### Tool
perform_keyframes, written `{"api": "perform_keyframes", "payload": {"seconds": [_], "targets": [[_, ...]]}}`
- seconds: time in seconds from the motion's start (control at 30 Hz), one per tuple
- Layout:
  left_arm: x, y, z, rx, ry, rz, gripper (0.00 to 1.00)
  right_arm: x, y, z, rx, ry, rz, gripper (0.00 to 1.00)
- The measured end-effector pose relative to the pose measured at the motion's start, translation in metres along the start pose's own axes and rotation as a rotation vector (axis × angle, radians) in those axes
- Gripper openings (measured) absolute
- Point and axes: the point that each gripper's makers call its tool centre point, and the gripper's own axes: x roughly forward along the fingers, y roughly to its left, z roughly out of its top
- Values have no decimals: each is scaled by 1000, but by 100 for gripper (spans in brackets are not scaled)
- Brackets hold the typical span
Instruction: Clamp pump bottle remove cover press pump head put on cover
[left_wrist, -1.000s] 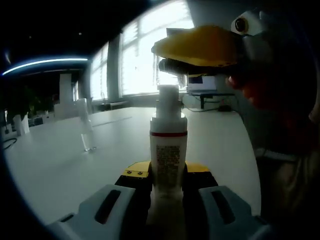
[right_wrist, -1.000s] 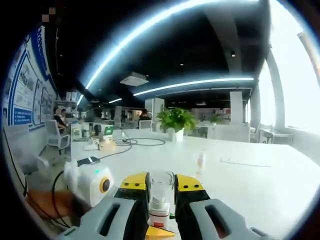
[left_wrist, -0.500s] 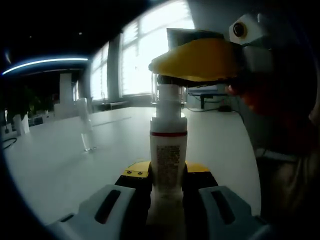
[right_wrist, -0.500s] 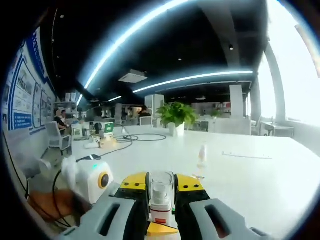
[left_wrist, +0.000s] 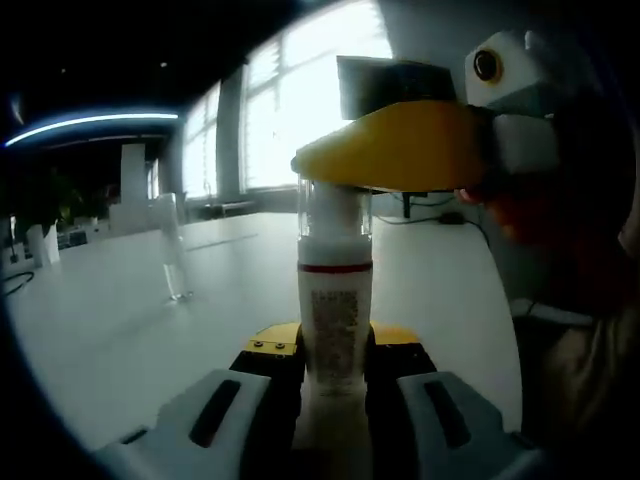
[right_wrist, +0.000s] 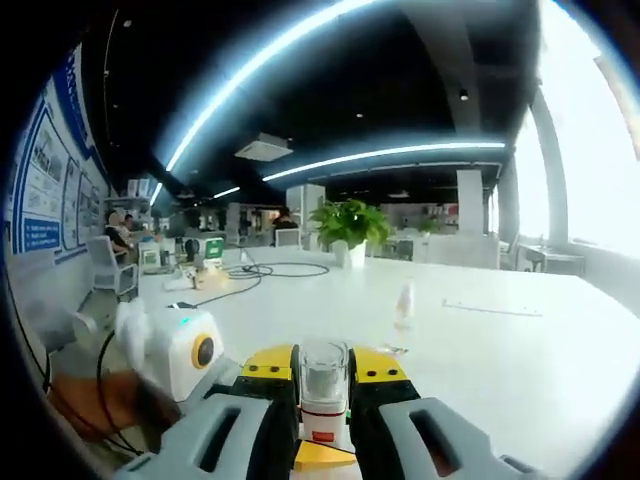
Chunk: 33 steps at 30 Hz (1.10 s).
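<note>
A white pump bottle (left_wrist: 335, 320) with a red band stands upright, and my left gripper (left_wrist: 335, 352) is shut on its lower body. From the right, my right gripper's yellow finger (left_wrist: 400, 145) lies across the bottle's top. It holds the clear cover (left_wrist: 335, 205) down around the pump head. In the right gripper view, my right gripper (right_wrist: 323, 368) is shut on the clear cover (right_wrist: 323, 372). The bottle's red-banded shoulder (right_wrist: 322, 437) sits just below the cover, and the cover hides the pump head.
A wide white table (left_wrist: 110, 330) stretches ahead. On it stands a small clear bottle (left_wrist: 172, 255), which shows as the clear bottle (right_wrist: 403, 305) in the right gripper view. Farther off are cables (right_wrist: 250, 272) and a potted plant (right_wrist: 350, 228). A person's hand (left_wrist: 560, 230) is at the right.
My right gripper has come down with the clear cover, which now sits over the pump head. The left gripper and the bottle have stayed put.
</note>
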Motion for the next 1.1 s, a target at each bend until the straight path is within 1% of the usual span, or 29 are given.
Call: {"api": "perform_keyframes", "payload": {"seconds": [0.37, 0.5, 0.83, 1.03, 1.1], "targets": [[0, 0, 0, 6, 1, 1, 15, 1, 1, -2, 23, 1, 17, 14], [0, 1, 0, 15, 0, 6, 15, 1, 1, -2, 20, 0, 21, 14], [0, 1, 0, -1, 1, 8, 14, 2, 2, -3, 10, -3, 27, 14], [0, 2, -1, -6, 2, 7, 14, 2, 3, -2, -24, 1, 36, 15], [0, 2, 0, -6, 2, 6, 14, 2, 4, 0, -41, -12, 37, 15]]}}
